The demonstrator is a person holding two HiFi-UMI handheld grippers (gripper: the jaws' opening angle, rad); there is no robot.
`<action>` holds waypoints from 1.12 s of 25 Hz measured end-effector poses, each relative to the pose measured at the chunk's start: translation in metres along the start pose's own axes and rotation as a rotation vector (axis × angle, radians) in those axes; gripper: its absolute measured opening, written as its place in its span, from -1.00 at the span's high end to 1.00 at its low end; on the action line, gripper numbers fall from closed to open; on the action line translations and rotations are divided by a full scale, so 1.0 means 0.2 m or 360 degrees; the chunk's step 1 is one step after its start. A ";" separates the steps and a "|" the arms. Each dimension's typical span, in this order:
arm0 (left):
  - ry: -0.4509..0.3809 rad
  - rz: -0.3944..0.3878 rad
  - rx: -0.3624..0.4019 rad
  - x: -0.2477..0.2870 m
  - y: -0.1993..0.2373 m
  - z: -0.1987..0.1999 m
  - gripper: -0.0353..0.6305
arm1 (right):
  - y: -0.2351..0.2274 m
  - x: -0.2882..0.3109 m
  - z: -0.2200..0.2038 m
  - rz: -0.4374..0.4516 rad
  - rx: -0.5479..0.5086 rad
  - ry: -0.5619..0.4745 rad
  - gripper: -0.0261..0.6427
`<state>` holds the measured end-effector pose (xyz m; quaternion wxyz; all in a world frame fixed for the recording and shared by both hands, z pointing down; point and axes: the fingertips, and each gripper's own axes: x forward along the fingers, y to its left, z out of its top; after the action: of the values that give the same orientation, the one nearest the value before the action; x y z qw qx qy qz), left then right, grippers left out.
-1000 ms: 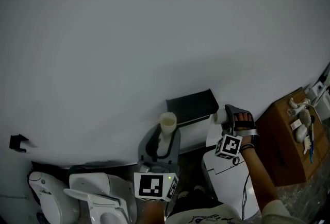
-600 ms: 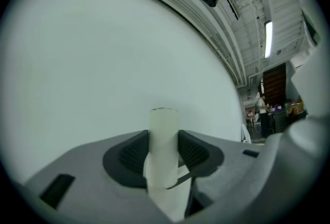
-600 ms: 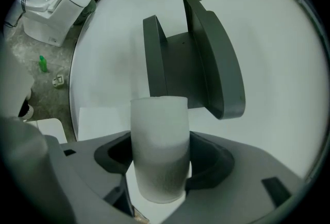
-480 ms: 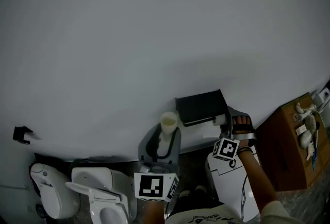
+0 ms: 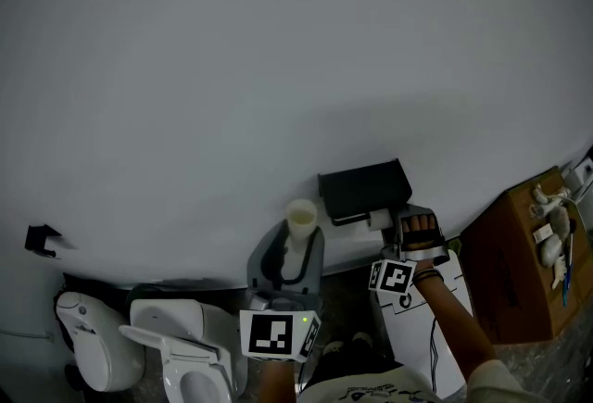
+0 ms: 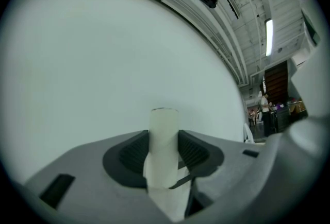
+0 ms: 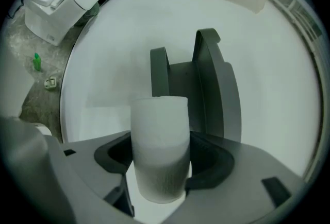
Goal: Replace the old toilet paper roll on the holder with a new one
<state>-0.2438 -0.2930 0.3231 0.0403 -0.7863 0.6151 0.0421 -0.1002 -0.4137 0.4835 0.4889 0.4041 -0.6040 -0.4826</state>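
**A:** The new roll point(image 7: 159, 130) is gripped by the right gripper point(image 7: 162, 156). The fingers are closed on its white sides, and it is held upright.

**B:** And it is held just in front of the holder point(image 7: 214, 89), the dark bracket fixed to the pale wall point(image 5: 278, 68). Whether roll and holder are touching cannot be told from these views.

**A:** Over on the other side, the old roll point(image 6: 164, 133) is clamped in the left gripper point(image 6: 164, 152). A thin cream tube is seen there, standing up between the fingers, with a loose tail of paper hanging below it.

**B:** In the head view, that old roll is held clear of the holder, off to its left and slightly lower.

**A:** It is picked up in the right gripper view too, at the top edge, above the holder.

**B:** Around the action, a white toilet point(image 5: 176, 350) is seen at the lower left, lid raised. A brown cardboard box point(image 5: 514, 258) is seen at the far right, with small items lying on top.
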 end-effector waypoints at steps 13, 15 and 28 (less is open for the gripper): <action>0.0008 -0.0007 -0.0001 -0.01 0.00 0.00 0.35 | 0.02 -0.05 0.23 -0.0002 -0.0037 -0.0133 -0.01; 0.0010 -0.0009 -0.0002 -0.01 0.00 0.00 0.35 | 0.02 -0.05 0.25 0.0012 -0.0030 -0.0131 -0.01; 0.0008 -0.0034 -0.0026 -0.03 -0.03 -0.01 0.35 | 0.05 -0.20 0.30 0.0207 0.0336 -0.0238 -0.02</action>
<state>-0.2400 -0.2867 0.3256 0.0327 -0.7933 0.6064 0.0448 -0.1506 -0.3615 0.4817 0.4275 0.3761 -0.7110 -0.4126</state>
